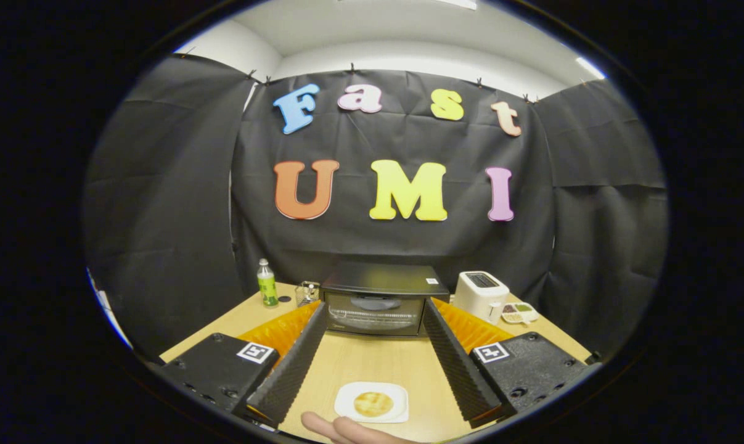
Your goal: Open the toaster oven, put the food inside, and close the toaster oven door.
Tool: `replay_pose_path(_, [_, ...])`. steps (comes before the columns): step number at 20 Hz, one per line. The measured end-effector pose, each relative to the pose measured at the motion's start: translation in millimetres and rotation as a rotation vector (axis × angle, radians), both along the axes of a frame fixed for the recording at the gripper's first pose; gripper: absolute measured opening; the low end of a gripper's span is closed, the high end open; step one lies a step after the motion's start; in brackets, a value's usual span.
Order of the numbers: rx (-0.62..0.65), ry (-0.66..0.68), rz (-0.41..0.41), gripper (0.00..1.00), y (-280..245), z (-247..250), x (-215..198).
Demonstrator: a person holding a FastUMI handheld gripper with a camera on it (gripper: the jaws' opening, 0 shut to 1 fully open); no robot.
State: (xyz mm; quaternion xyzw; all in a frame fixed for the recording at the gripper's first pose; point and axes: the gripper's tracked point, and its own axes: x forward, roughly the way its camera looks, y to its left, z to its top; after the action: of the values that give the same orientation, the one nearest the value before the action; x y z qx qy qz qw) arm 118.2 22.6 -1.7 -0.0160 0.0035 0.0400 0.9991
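Nothing done yet: toaster oven (376,305) door closed at 12 o'clock, food (373,403) on plate (347,401) between fingers. Gripper (375,320) wide open, empty. All steps left.

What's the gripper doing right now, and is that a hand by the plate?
Gripper: open, fingers spread wide, holding nothing.
Hand: fingertips rest beside the plate, holding nothing.
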Motion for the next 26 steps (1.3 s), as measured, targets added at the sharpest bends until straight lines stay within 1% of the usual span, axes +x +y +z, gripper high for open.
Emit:
replay_pose_path(3, [0.026,0.035,0.000,1.00,0.1,-6.2,39.0])
replay_pose_path(6, [0.017,0.031,-0.021,1.00,-6.2,-9.4,78.8])
replay_pose_path(9, [0.000,0.048,-0.009,1.00,-5.3,-19.9,116.6])
replay_pose_path(12, [-0.008,0.044,-0.029,1.00,-12.9,-24.3,151.4])
replay_pose_path(17, [-0.013,0.070,-0.013,1.00,-11.1,-41.8,207.8])
replay_pose_path(22, [-0.009,0.142,-0.002,1.00,-1.4,-67.6,259.2])
replay_pose_path(26, [0.021,0.215,-0.033,1.00,-3.3,-91.3,295.7])
